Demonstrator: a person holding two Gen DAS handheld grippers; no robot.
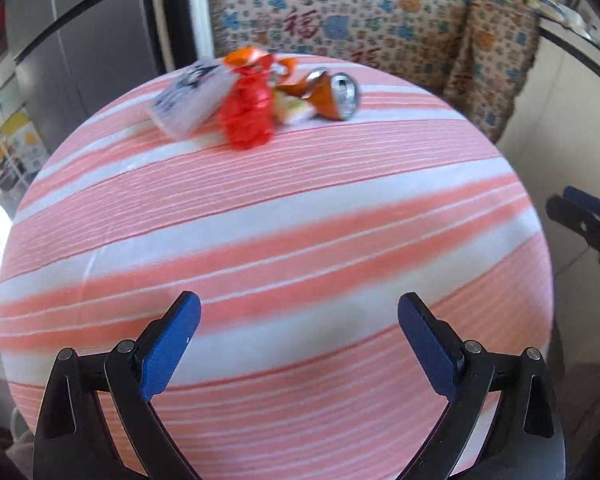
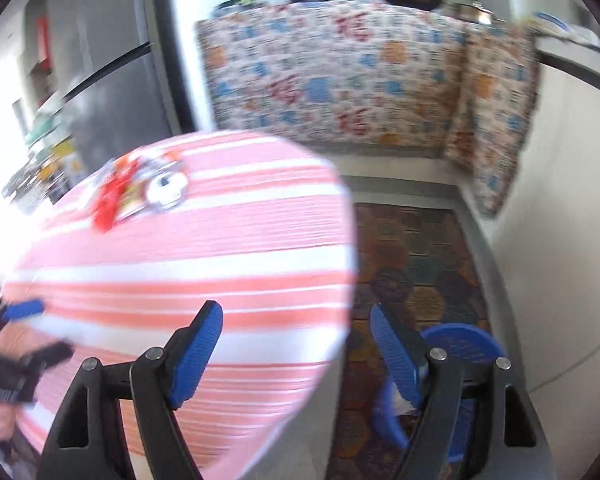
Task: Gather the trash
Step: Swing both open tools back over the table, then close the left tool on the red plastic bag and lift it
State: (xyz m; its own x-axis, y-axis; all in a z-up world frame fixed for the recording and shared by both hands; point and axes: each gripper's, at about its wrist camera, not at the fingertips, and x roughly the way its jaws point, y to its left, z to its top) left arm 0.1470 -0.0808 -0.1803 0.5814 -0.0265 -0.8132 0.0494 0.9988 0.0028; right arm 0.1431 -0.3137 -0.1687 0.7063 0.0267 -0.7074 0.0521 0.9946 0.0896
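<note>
A heap of trash lies at the far side of the round table with the pink-and-white striped cloth point(image 1: 260, 220): a crushed orange can point(image 1: 332, 94), a red crinkled wrapper point(image 1: 246, 114), a white packet point(image 1: 190, 98) and an orange wrapper point(image 1: 248, 56). My left gripper point(image 1: 299, 312) is open and empty over the near part of the table. My right gripper point(image 2: 296, 322) is open and empty at the table's right edge point(image 2: 340, 280). The trash heap point(image 2: 140, 192) shows blurred in the right wrist view. The right gripper also shows in the left wrist view point(image 1: 580, 216).
A blue basket point(image 2: 452, 380) stands on the patterned floor mat point(image 2: 416, 264) right of the table. A patterned cloth point(image 1: 360, 20) covers a counter behind. A grey fridge point(image 1: 88, 40) stands at the back left. My left gripper shows at the left edge of the right wrist view point(image 2: 28, 328).
</note>
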